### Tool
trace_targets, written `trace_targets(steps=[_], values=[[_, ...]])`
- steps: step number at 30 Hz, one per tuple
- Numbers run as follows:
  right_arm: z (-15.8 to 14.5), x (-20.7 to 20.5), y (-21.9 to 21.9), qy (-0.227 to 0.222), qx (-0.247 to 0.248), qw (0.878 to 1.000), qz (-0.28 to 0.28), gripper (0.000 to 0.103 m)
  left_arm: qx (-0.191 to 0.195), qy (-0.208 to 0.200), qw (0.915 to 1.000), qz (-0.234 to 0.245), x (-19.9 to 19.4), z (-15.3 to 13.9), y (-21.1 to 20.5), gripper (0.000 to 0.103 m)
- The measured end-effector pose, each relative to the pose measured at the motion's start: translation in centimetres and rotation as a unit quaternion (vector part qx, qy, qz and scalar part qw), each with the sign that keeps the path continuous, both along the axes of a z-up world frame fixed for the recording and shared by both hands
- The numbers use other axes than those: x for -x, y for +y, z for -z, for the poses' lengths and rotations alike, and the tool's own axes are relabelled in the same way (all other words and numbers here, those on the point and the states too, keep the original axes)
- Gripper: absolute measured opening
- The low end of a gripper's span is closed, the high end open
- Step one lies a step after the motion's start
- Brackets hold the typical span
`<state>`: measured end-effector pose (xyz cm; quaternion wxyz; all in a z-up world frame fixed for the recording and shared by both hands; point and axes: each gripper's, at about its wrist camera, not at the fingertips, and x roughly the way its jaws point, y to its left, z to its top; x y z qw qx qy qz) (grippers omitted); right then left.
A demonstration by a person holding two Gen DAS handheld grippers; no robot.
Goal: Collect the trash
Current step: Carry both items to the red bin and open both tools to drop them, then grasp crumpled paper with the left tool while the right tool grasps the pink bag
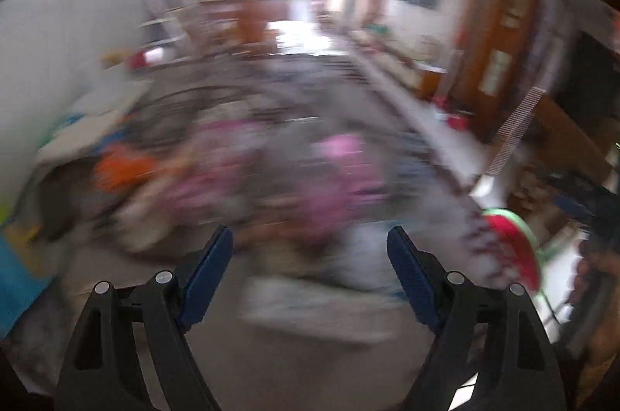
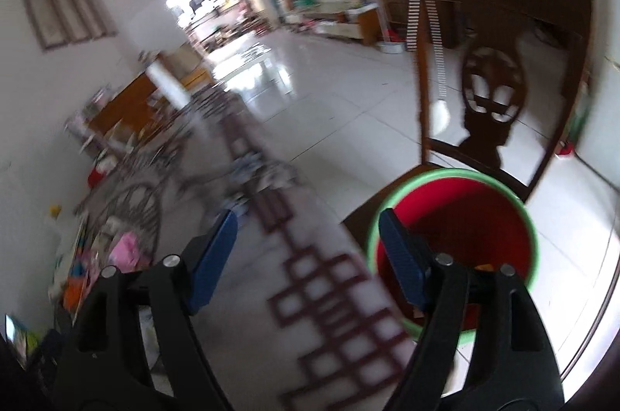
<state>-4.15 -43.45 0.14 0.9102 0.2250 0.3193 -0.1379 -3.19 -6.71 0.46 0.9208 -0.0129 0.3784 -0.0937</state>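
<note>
**Bin on chair, both grippers empty**

Bin (image 2: 461,217), red inside with a green rim, sits on a dark wooden chair (image 2: 503,35) beside a patterned table (image 2: 310,279). The right gripper (image 2: 308,236) hangs wide open just in front of it, holding nothing. The left gripper (image 1: 310,248) is also wide open and empty, above blurred pink and orange clutter (image 1: 341,170) on the table. The bin's edge (image 1: 515,248) shows to its right.
</note>
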Motion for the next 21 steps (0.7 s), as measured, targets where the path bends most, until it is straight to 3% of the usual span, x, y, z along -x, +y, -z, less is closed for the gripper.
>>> trace_targets(steps=[4,9,13,18,20,21], values=[[-0.6,-1.1,3.5,0.005,0.035,0.999,-0.037,0.078,-0.017,0.045,0.9957,-0.079,-0.1,2.0,7.6,0.08],[-1.0,-2.0,6.5,0.008,0.056,0.996,-0.065,0.08,-0.007,0.097,0.9852,-0.141,0.6,6.2,13.1,0.08],[-1.3,-2.2,8.8,0.008,0.08,0.994,-0.073,0.08,0.051,0.131,0.9786,-0.15,-0.1,7.9,15.1,0.08],[-1.1,-2.6,11.0,0.007,0.078,0.991,-0.106,0.081,0.016,0.143,0.9781,-0.15,-1.2,9.0,13.8,0.08],[-0.8,-3.0,11.8,0.013,0.067,0.991,-0.116,0.081,0.025,0.14,0.9809,-0.133,-1.1,8.9,13.4,0.075],[-0.8,-3.1,12.2,0.014,0.069,0.99,-0.119,0.081,0.034,0.137,0.9821,-0.125,-1.1,8.8,13.2,0.062]])
